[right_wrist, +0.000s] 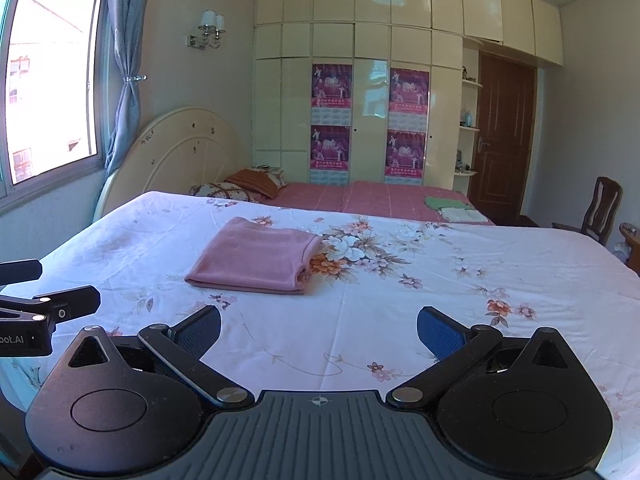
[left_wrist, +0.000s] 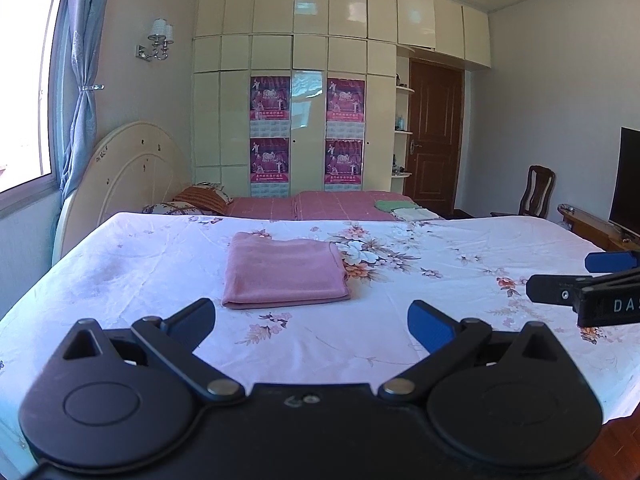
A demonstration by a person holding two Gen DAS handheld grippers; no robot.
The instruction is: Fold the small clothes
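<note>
Left wrist view shows the pink cloth folded flat mid-bed, ahead of both empty hand-held grippers, left and right, each spread wide; soft, light and limp, it is probably best pinched at a near corner.

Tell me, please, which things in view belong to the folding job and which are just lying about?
Job: pink garment, folded on the floral sheet; left gripper and right gripper, both open and empty.

Lying about: green and white folded cloths, pillows, chair, television.
</note>
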